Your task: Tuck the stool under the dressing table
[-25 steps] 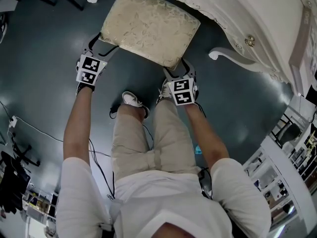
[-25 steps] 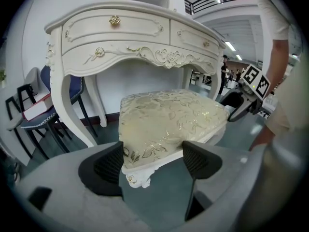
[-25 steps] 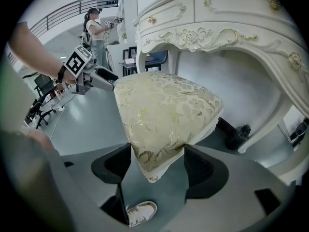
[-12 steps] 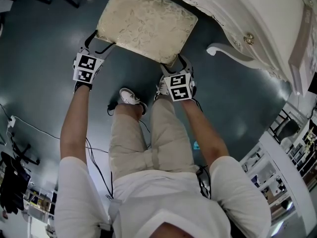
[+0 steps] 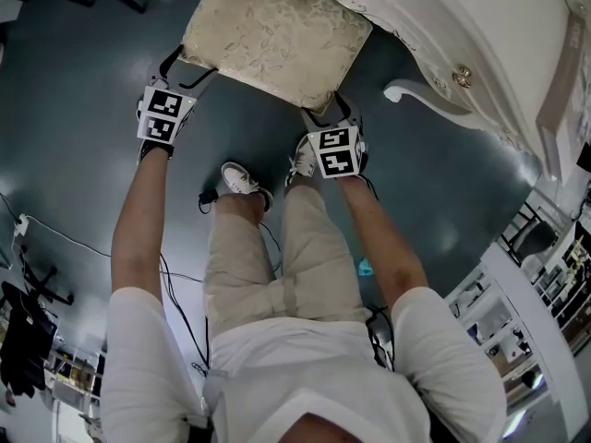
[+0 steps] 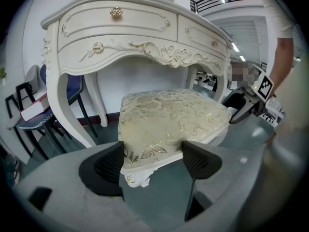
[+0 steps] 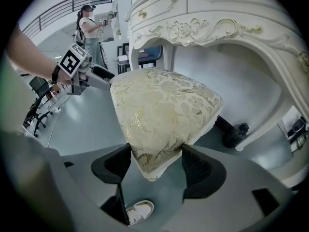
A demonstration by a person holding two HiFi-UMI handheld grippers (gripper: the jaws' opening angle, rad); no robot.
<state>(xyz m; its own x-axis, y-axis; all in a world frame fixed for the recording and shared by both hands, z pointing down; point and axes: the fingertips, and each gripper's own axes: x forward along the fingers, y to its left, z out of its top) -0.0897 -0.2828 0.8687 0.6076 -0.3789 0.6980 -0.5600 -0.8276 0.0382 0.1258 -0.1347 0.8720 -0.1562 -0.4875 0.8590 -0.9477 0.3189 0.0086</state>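
We hold the left gripper (image 5: 188,68) at the upper left of the head view and the right gripper (image 5: 326,116) near the upper centre. Each sits at a near corner of the stool (image 5: 277,33). In the left gripper view the two dark jaws sit narrowly set against the carved corner, with the cushion edge and white frame between the pads. In the right gripper view the jaws grip the other corner the same way, the brocade cushion pinched between them.

The stool stands on the dark floor (image 5: 83,164) at the top centre of the head view. Its far right corner lies beneath the front edge of the dressing table (image 5: 480,35), and most of the cushion shows in front of it. In the left gripper view the stool faces the opening between the table legs.

A white shoe (image 5: 242,181) shows below the stool, between the two forearms.
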